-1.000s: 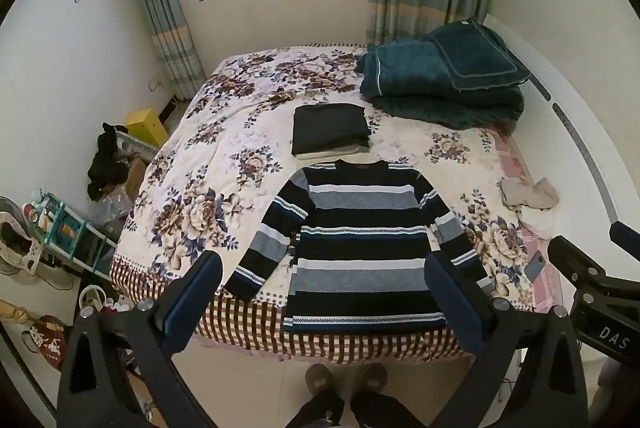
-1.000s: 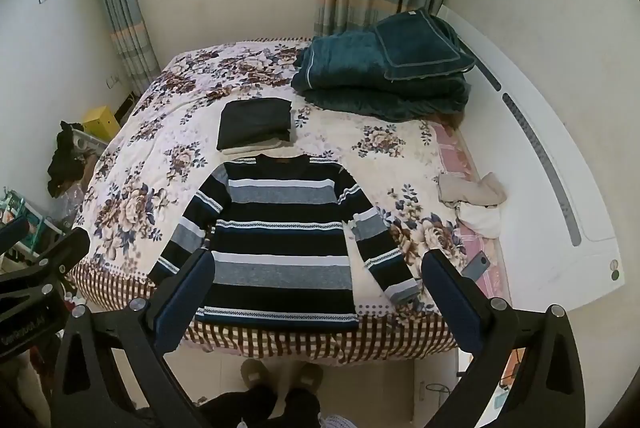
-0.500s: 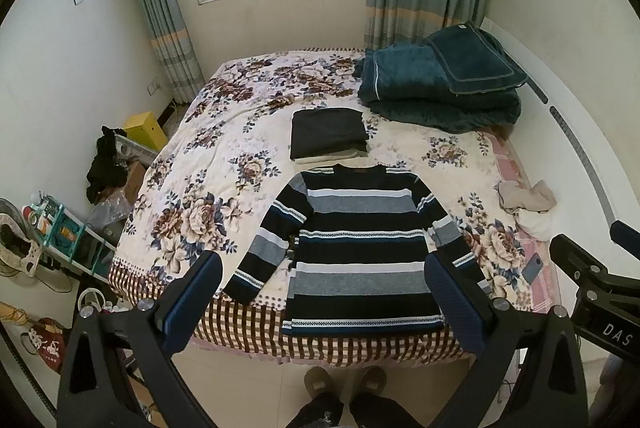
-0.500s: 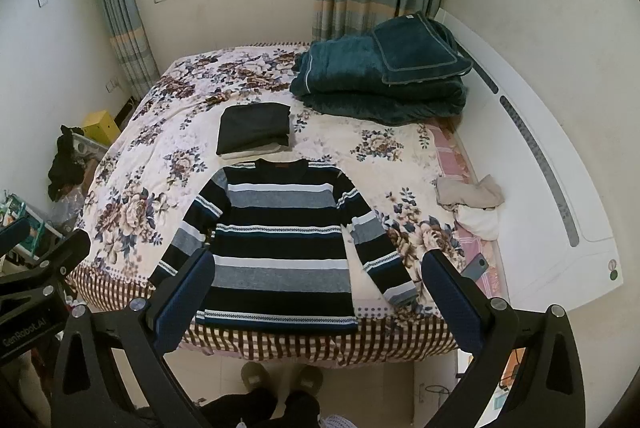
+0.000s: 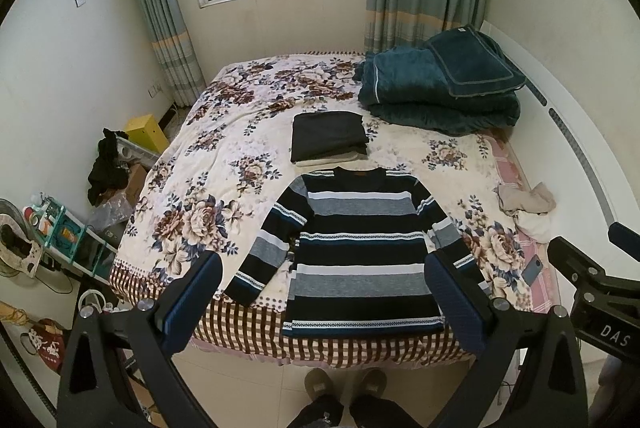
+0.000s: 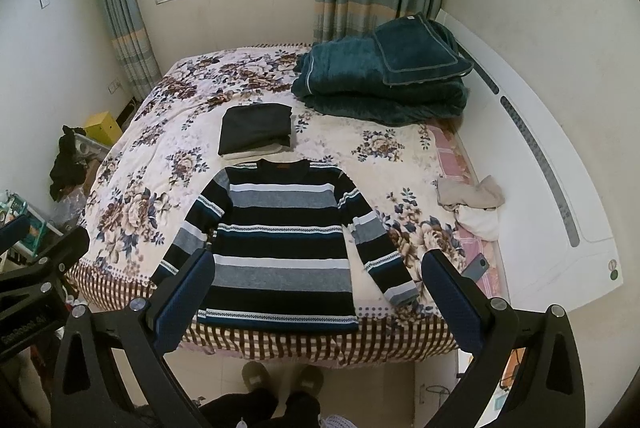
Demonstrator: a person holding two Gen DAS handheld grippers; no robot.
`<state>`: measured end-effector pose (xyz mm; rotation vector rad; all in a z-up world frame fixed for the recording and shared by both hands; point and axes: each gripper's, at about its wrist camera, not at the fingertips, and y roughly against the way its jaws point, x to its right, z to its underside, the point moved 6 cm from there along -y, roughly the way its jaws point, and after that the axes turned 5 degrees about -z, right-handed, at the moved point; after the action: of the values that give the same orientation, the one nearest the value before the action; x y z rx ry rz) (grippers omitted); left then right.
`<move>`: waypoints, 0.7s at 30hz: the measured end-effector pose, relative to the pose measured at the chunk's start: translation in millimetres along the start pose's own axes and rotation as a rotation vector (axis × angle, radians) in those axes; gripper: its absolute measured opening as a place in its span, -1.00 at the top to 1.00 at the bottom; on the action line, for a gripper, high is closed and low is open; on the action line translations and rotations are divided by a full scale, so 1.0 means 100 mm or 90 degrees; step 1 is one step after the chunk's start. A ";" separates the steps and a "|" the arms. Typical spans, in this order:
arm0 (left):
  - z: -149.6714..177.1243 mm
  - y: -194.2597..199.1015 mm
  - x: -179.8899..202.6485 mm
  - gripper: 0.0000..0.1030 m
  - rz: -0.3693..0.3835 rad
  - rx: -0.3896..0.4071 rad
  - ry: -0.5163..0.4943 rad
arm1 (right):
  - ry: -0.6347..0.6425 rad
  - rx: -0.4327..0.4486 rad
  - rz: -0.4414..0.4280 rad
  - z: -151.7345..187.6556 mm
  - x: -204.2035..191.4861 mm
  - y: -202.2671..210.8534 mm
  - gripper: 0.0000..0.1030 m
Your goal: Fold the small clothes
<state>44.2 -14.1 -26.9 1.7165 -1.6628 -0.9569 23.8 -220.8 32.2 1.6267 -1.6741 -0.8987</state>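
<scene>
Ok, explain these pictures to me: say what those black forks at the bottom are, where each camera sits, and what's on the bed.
Those forks are two handheld grippers, no robot arm: a person holds one in each hand. Each picture comes from a fisheye camera on one gripper, looking along its fingers. The left gripper and right gripper are both open, holding nothing. On the floral bed lies a striped sweater spread flat, beyond it a folded dark garment, a teal blanket, crumpled pale clothes and a phone.

Left hand-held gripper (image 5: 322, 292) with black angular frame, silver screws, blue textured finger pads (image 5: 192, 302), right hand-held gripper (image 6: 318, 290) alike, white "DAS" lettering on its black body, person's grey slippers (image 5: 346, 384), dark trousers
</scene>
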 end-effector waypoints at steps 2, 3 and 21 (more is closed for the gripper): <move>0.00 0.00 0.01 -1.00 0.000 0.002 0.000 | 0.001 0.001 0.000 0.03 0.00 -0.01 -1.00; -0.01 0.01 0.01 -1.00 0.001 0.003 0.000 | 0.000 0.001 0.000 0.03 0.00 -0.01 -1.00; -0.03 0.07 0.00 -1.00 0.004 0.009 0.003 | 0.000 0.005 -0.001 -0.02 0.00 0.08 -1.00</move>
<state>42.3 -15.2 -19.5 1.7203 -1.6744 -0.9402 20.7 -220.8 39.6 1.6343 -1.6793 -0.8944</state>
